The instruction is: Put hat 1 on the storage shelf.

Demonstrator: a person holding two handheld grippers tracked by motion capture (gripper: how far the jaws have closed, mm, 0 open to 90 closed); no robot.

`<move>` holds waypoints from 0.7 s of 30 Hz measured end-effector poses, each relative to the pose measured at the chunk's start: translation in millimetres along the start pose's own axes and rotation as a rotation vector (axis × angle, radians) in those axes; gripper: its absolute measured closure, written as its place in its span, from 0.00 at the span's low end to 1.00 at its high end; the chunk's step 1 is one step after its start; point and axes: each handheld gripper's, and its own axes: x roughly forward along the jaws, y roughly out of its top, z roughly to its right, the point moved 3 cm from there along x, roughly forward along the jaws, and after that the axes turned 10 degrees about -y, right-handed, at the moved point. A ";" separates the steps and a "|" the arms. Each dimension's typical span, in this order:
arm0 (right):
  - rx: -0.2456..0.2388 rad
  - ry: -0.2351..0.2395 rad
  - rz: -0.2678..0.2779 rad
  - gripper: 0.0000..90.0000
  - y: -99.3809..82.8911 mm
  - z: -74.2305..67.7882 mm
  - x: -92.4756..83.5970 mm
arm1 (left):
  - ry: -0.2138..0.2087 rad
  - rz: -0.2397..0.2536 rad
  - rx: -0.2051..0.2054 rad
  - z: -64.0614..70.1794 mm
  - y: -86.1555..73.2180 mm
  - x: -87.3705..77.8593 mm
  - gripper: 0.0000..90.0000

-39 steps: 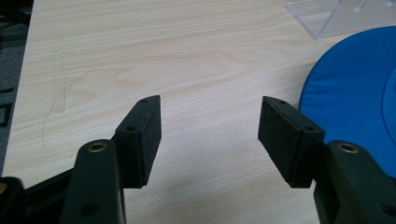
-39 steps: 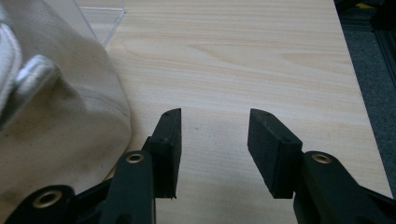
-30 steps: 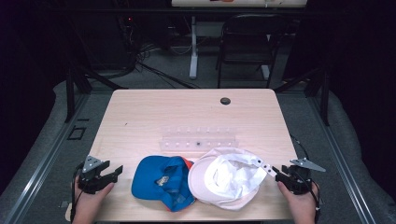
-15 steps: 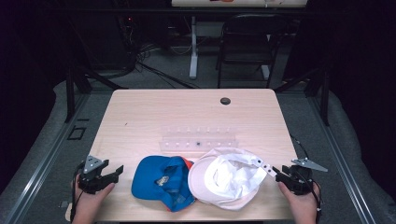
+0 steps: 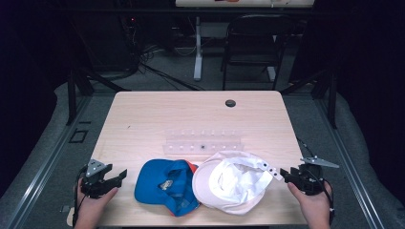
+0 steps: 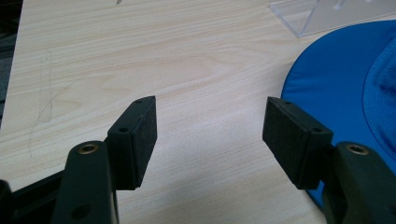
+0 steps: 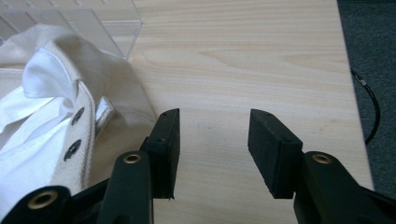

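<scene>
A blue cap (image 5: 165, 183) lies upside down near the table's front edge, and its brim (image 6: 345, 84) is just right of my left jaws. A white cap (image 5: 229, 183) lies against it on the right, also inside up, with its snap strap (image 7: 74, 130) toward my right gripper. My left gripper (image 5: 122, 175) (image 6: 210, 126) rests low at the front left. It is open over bare wood, its jaws having just been opening. At the front right my right gripper (image 5: 284, 174) (image 7: 215, 135) is open too, with nothing between its jaws, which have just been opening.
A clear plastic rack (image 5: 203, 143) (image 7: 93, 23) stands behind the caps at mid-table. A black grommet (image 5: 230, 103) sits near the far edge of the wooden table (image 5: 191, 114). A cable (image 7: 373, 107) hangs past the right edge. A chair (image 5: 253, 47) stands beyond the table.
</scene>
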 end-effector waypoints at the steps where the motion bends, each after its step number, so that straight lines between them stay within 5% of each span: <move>1: 0.006 0.004 0.001 0.60 1.8 1.1 -1.7 | 0.004 0.000 0.000 0.0 0.1 -0.1 0.40; 14: 0.004 0.038 -0.029 0.60 24.9 10.4 -26.5 | 0.018 -0.029 -0.024 -1.4 -0.6 0.7 0.41; 21: -0.023 0.056 -0.029 0.63 35.8 5.0 -33.2 | -0.011 -0.003 -0.031 -0.9 0.3 0.1 0.44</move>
